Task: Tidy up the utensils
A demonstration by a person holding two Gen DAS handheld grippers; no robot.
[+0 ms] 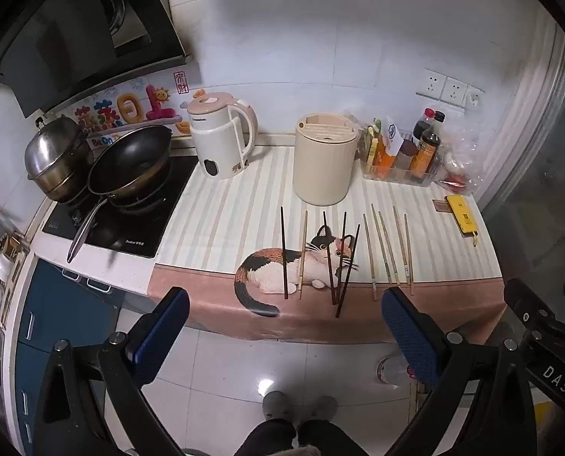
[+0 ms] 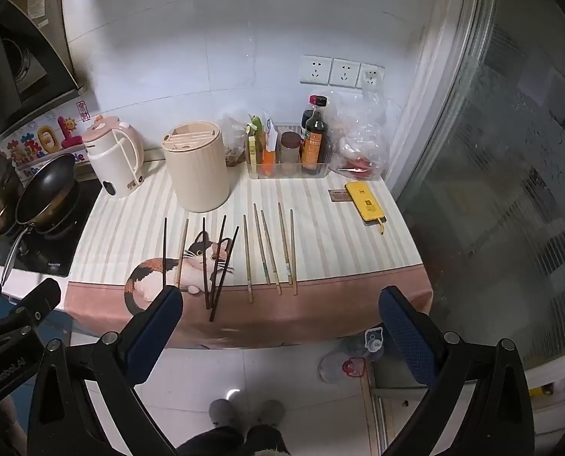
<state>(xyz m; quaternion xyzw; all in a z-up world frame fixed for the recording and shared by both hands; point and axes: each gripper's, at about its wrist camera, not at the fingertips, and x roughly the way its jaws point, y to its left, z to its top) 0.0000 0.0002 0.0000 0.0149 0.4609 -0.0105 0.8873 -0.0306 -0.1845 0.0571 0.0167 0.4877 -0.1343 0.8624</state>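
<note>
Several dark chopsticks [image 1: 330, 256] [image 2: 216, 262] and several light bamboo chopsticks [image 1: 390, 249] [image 2: 271, 249] lie side by side on a cat-print mat [image 1: 214, 220] [image 2: 320, 228]. One light chopstick [image 1: 302, 254] [image 2: 182, 252] lies among the dark ones. A cream utensil holder [image 1: 326, 159] [image 2: 199, 167] with slots on top stands behind them. My left gripper [image 1: 284, 326] is open and empty, held in front of the counter edge. My right gripper [image 2: 280, 326] is open and empty at the same distance. Each gripper shows at the edge of the other's view.
A pink-white kettle [image 1: 223, 136] [image 2: 113, 161] stands left of the holder. A wok [image 1: 130, 159] and steel pot [image 1: 56, 155] sit on the stove at left. A clear bin of sauce bottles [image 1: 400, 155] [image 2: 290, 148], plastic bags and a yellow phone [image 1: 461, 214] [image 2: 364, 199] are right.
</note>
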